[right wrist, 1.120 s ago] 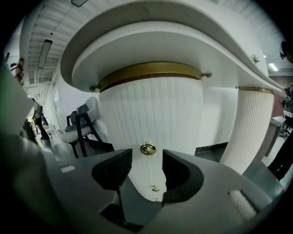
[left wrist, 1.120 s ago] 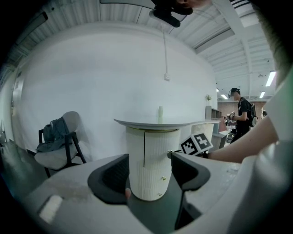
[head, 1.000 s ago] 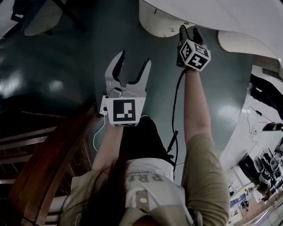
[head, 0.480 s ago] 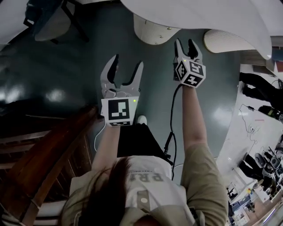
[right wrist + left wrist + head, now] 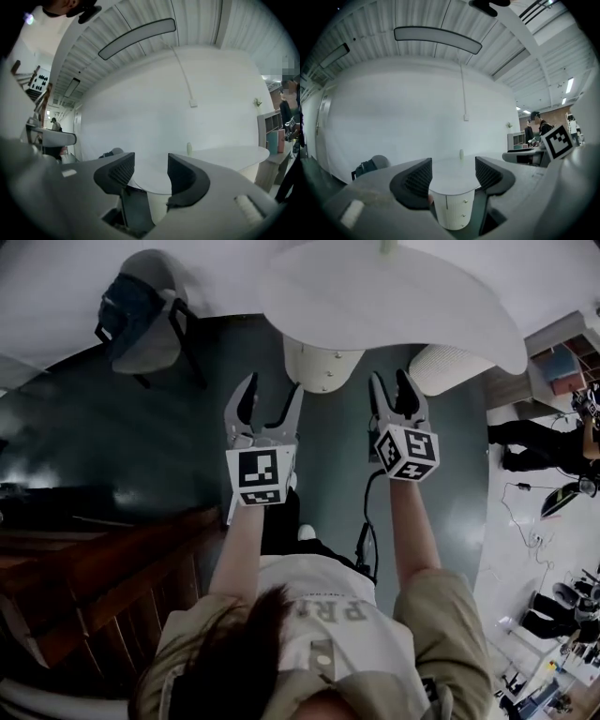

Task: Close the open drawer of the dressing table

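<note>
Dark floor (image 5: 141, 446) is stretching toward the white table (image 5: 394, 306), whose drawer unit (image 5: 322, 367) is standing just ahead of both tools. The left tool (image 5: 272, 390) is gaping wide and empty. The right tool (image 5: 391, 382) is holding nothing either, its jaws having just been closing slightly. Judging by this, the approach is in hand. The next move is calling for a push on the drawer front, though no open drawer is showing.

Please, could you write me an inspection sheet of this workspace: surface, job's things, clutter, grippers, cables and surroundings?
Surface: white dressing table top, bare apart from a small pale bottle.
Job's things: drawer pedestal under the top, three knobs; no open drawer can be made out.
Clutter: nothing seen.
Grippers: left gripper open, empty; right gripper open, empty, its jaws have just been closing slightly.
Cables: black cable hangs from the right gripper.
Surroundings: chair with a dark bag; dark wooden furniture; a person at the right.
</note>
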The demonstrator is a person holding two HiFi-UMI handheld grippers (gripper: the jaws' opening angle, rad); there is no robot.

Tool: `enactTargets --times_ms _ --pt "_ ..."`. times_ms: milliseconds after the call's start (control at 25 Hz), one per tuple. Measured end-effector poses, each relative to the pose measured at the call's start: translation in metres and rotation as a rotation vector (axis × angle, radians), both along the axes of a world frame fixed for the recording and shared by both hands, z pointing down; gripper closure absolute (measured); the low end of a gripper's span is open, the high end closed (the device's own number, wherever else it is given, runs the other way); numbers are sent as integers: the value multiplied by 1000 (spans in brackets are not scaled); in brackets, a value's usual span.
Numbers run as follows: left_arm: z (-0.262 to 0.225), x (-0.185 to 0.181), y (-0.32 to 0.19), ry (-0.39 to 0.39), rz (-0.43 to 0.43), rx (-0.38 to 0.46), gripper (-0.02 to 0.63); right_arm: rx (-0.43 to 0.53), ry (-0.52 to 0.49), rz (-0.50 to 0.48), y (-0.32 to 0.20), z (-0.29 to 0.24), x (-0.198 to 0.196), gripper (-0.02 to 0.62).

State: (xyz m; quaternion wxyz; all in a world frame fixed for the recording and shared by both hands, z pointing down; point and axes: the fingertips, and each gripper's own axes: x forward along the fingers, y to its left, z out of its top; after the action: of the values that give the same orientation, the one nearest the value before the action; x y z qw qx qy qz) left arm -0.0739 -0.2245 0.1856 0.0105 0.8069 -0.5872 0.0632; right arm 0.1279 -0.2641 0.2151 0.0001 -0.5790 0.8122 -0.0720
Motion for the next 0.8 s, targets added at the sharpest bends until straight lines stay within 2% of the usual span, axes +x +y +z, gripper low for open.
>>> enactTargets --times_ms 120,320,480,560,800 --pt "-28 0 19 -2 7 33 315 15 -24 6 30 -32 2 382" --pt "-48 -4 51 9 -16 67 402 26 -5 22 75 -63 4 416" --pt "-60 -5 72 9 -15 94 471 42 10 45 107 -77 4 495" --pt "-62 -6 82 8 -13 95 494 46 9 55 122 -80 4 506" --pt "-66 -4 108 -8 -5 91 515 47 12 81 158 -85 14 578"
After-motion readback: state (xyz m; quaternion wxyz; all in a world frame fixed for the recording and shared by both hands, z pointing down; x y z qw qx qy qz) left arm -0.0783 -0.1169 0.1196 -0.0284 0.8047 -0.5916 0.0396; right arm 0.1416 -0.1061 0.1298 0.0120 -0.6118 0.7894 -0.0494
